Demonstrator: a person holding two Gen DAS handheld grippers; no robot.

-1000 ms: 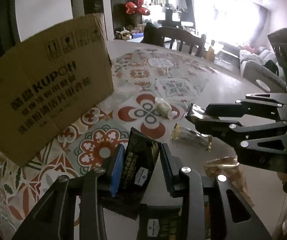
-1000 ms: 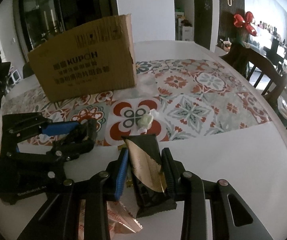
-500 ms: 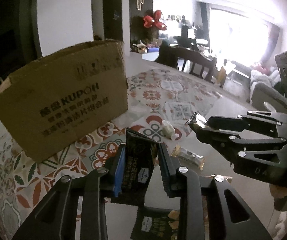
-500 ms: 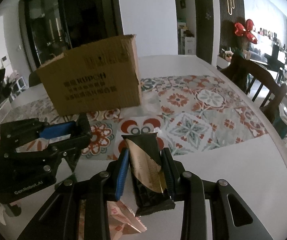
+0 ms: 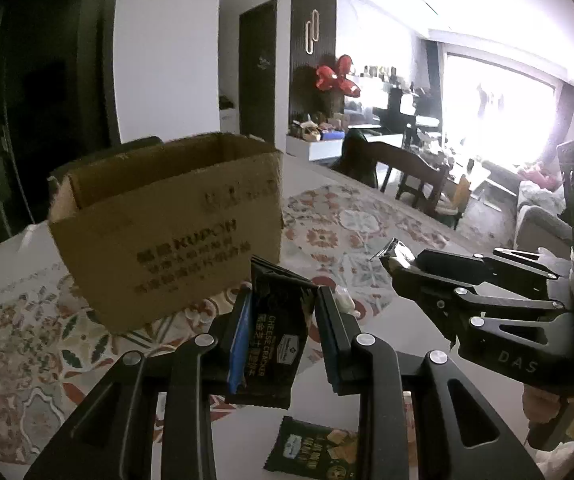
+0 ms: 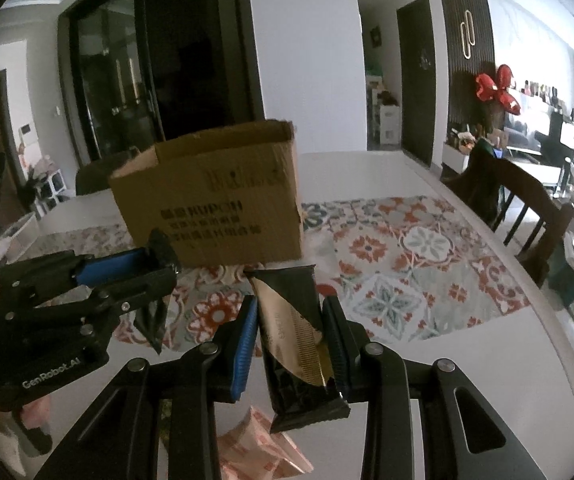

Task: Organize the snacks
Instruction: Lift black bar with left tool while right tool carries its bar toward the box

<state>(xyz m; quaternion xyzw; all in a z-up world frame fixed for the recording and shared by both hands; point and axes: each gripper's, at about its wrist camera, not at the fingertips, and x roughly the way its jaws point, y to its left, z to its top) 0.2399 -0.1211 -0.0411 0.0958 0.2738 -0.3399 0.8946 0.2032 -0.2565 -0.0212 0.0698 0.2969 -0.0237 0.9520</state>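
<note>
My left gripper [image 5: 285, 300] is shut on a black cheese cracker packet [image 5: 275, 348], held upright above the table. My right gripper [image 6: 290, 304] is shut on a black and gold snack packet [image 6: 287, 344], also lifted clear of the table. Both point toward an open-topped brown cardboard box [image 5: 167, 240] [image 6: 215, 200] standing on the patterned tablecloth just beyond them. In the left wrist view the right gripper [image 5: 397, 254] shows at the right with the packet's edge at its tip. The left gripper [image 6: 161, 254] shows at the left of the right wrist view.
A green and black snack packet [image 5: 315, 452] lies on the white table below my left gripper. A small pale wrapped sweet [image 5: 343, 298] sits on the tablecloth. A pink and white packet [image 6: 263, 448] lies under my right gripper. Dark wooden chairs [image 6: 519, 204] stand along the right side.
Both grippers have risen with their packets still gripped. The table has dropped lower in both views, and the box's open top now shows.
</note>
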